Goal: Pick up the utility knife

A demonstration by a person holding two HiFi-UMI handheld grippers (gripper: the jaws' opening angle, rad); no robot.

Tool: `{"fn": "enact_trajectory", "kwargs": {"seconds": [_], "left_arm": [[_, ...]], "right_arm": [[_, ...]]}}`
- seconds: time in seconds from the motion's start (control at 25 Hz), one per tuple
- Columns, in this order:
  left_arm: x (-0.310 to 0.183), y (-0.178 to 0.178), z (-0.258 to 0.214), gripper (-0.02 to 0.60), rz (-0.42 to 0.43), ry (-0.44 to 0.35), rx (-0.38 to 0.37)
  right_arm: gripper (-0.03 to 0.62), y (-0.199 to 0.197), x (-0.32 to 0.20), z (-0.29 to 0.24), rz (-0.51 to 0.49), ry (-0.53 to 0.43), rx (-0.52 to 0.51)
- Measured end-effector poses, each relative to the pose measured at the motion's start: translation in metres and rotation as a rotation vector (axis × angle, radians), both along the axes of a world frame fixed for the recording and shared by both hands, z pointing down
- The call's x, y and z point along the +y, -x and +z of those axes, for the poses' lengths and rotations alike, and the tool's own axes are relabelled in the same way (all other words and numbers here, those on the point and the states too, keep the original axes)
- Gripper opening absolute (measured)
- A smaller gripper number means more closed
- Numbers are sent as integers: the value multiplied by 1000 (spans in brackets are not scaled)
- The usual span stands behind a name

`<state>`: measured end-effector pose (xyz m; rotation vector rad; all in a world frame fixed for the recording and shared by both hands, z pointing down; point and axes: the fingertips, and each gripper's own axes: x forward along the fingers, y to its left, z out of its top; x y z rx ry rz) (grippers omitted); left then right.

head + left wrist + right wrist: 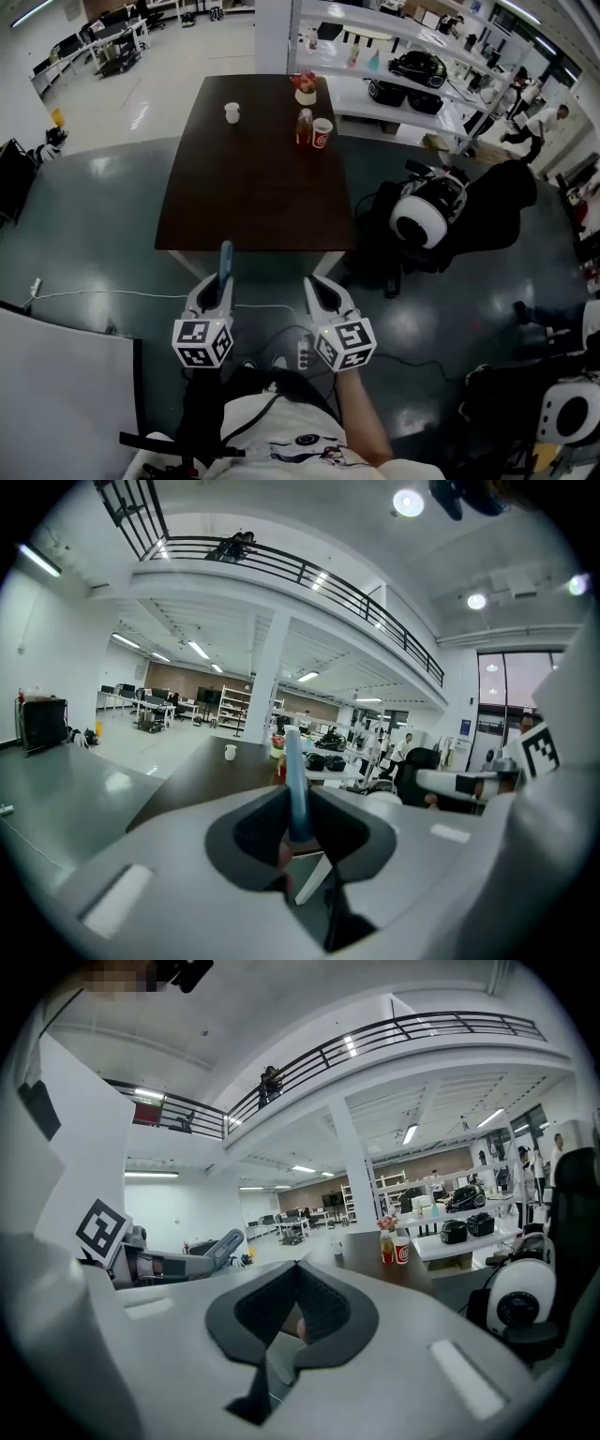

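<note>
Utility knife (pixel 296 789): I have it in the left gripper (pixel 221 286). Its pale blue body stands edge-on between the dark fingers (pixel 253 832), which are closed against its two sides. The far part of the knife sticks out past the fingertips toward the near edge of the bench (pixel 253 187). The knife is off the bench, held over the dark floor just short of it. I cannot make out a blade.

On the bench, a small white cup (pixel 232 112) stands alone near the far left. At the far right edge I see a bottle (pixel 304 127) with a red-and-white paper cup (pixel 322 132) just beside it on the right, and a small pot of flowers (pixel 306 89) beyond them.

The right gripper (pixel 317 289) is level with the left one and near it. Its fingers are brought together at the tips with nothing between them.

Further right, white shelving (pixel 394 56) stands beside the bench's far right corner. A round white-and-black machine (pixel 427 211) sits on the floor to the right of the bench.
</note>
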<state>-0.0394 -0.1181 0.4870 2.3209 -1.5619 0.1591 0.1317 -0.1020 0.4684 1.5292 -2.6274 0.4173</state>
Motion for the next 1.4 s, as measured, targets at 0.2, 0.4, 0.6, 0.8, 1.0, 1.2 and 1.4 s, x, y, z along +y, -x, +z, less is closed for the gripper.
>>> {"fn": "enact_trajectory", "kwargs": {"seconds": [0.2,0.4,0.6,0.8,1.0,1.2,1.4], "left_arm": [[19,6,-11,69,3,-32,-9],[51,16,-17,69,22,-57,-4],[90,34,-14,69,38,-58,6],[133,57,-10,69,42,-50,17],[158,68,-12,69,45,-55,26],[168,68,-24,69,41,-86,28],[172,57,-44,69,40,-123,25]], "right_arm": [[2,6,17,-6,9,-22,-11],[2,21,44,-9,24,-38,-4],[2,46,82,-7,24,-39,6],[2,70,128,-4,27,-24,21],[2,79,155,-6,47,-30,39],[2,76,164,-19,47,-70,48],[2,63,167,-38,46,-107,53]]}}
